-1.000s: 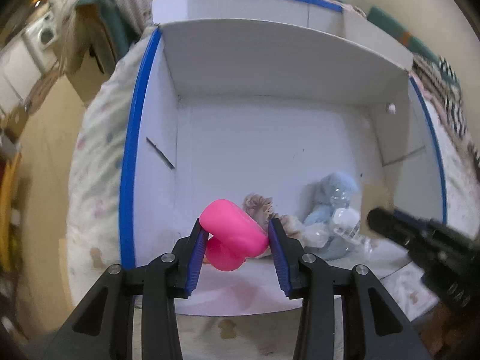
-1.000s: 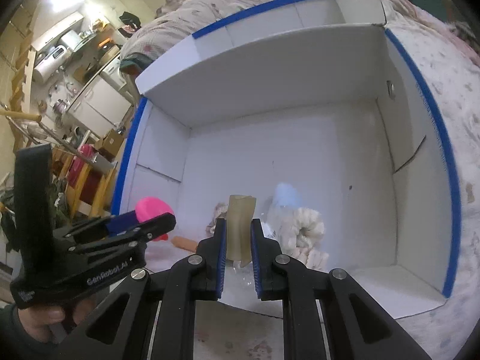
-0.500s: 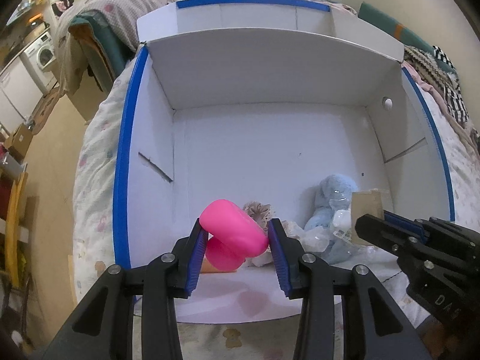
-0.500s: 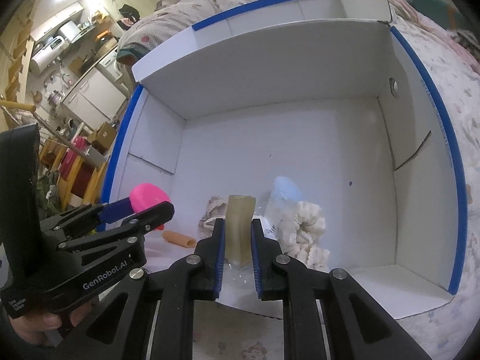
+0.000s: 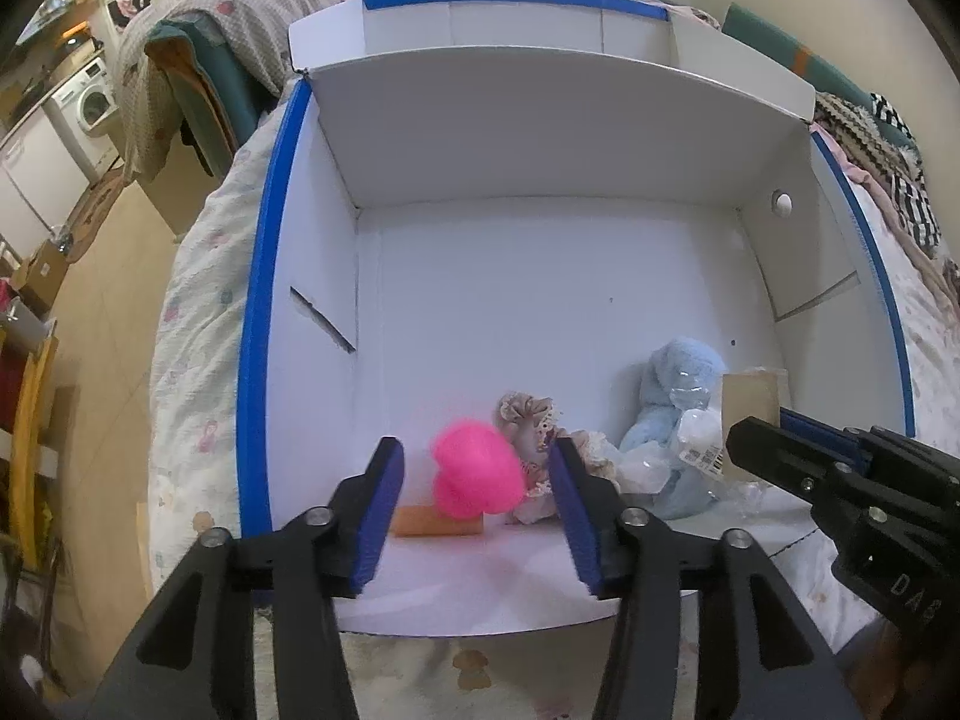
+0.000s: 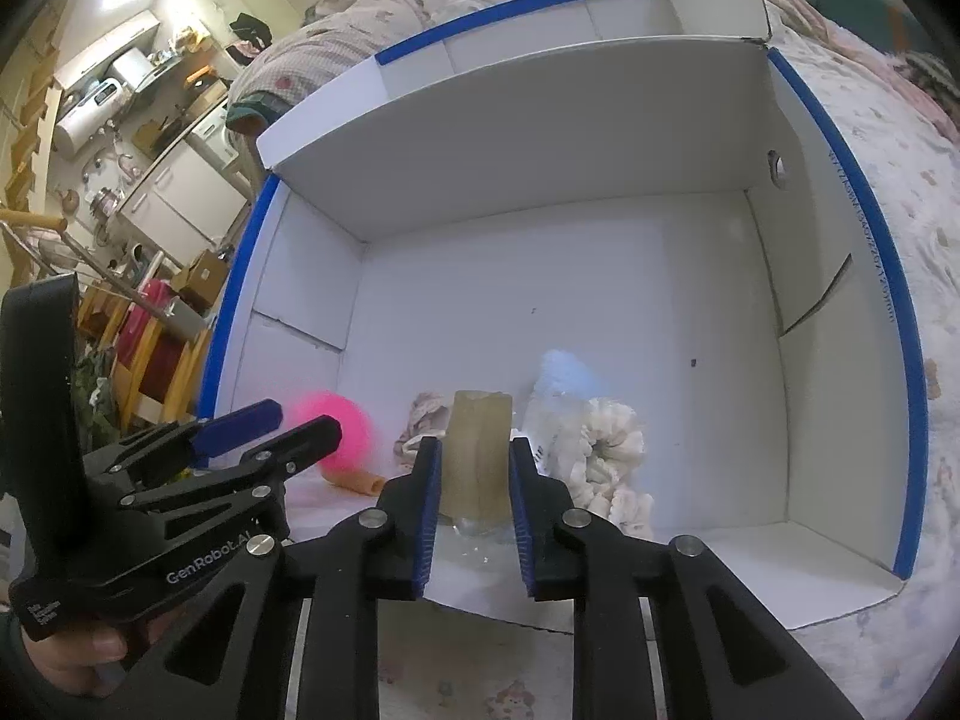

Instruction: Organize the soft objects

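Soft toys are lying inside the white box [image 5: 540, 312] on the bed.
Left wrist: left gripper [image 5: 474, 510] is opening around the blurred, apparently loose pink toy [image 5: 474, 471]. Right wrist: right gripper [image 6: 474, 504] is opening, beige foam piece [image 6: 480, 450] between its pads.

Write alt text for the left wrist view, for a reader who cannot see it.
The left tool is opening above a white box on a bed, with a blurred pink toy between its blue pads, touching neither. Behind lie a tan roll, a frilly cloth and a blue plush; the right tool holds a beige piece.
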